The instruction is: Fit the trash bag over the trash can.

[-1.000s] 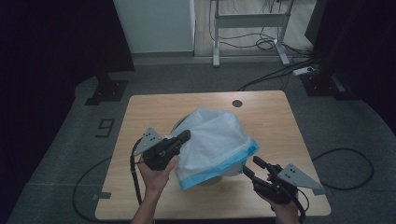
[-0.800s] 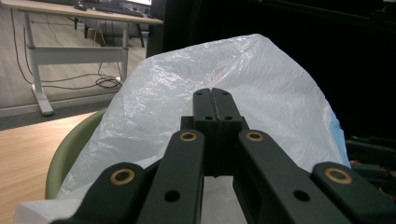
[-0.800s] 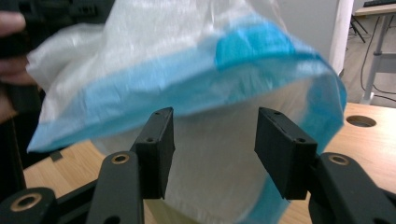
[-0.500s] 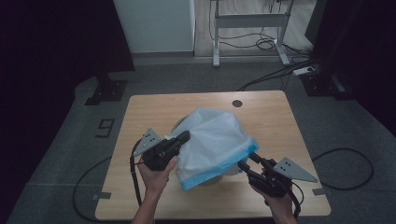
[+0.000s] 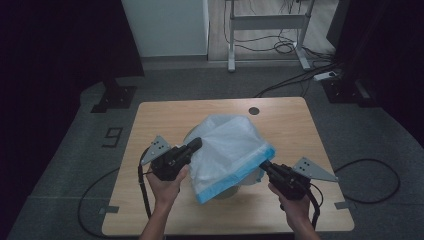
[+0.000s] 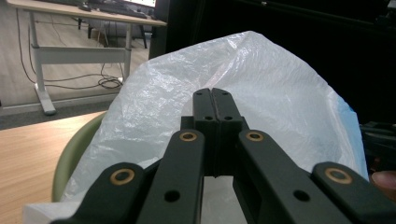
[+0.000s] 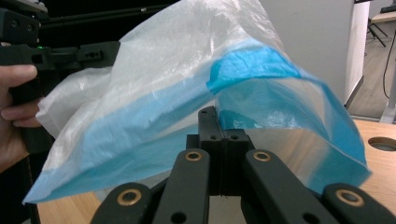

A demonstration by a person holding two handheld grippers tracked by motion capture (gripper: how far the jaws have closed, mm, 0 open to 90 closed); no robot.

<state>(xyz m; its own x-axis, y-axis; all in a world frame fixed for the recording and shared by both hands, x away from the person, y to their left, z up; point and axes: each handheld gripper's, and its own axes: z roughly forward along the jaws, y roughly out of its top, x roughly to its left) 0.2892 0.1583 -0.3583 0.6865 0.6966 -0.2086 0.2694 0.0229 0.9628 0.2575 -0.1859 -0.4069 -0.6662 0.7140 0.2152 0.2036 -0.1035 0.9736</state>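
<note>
Item: white plastic bag with blue hem (image 5: 227, 150), thin and crinkled, lifted and spread over a pale green bin (image 5: 235, 191) near the middle of the wooden table (image 5: 165, 112). In the high view the bag covers the bin almost wholly; a curve of the bin's wall shows under the blue hem at 6 o'clock of the bag. In the left gripper view the green rim (image 6: 77, 149) shows at 8 o'clock of the jaws, under the white film (image 6: 252, 79).

Left gripper (image 5: 195, 143): held in the left hand (image 5: 167, 182), at 9 o'clock of the bag. Jaws fully together, pinching the white film at the bag's edge; in its own view (image 6: 213, 95) the tips meet with no gap and the film rises right behind them.

Right gripper (image 5: 263, 164): held in the right hand (image 5: 295, 205), at 4 o'clock of the bag. Jaws have just been closing and now stand together on the blue hem; in its own view (image 7: 208, 114) the tips press into the blue band (image 7: 261, 79), which drapes over and past them. The left hand (image 7: 16, 107) and its gripper show at 9 o'clock of that view, behind the bag.

Table: a round cable hole (image 5: 254, 110) at 12 o'clock of the bag, well apart from it

Floor: grey carpet with a "9" mark (image 5: 113, 136) at 9 o'clock of the table
</note>
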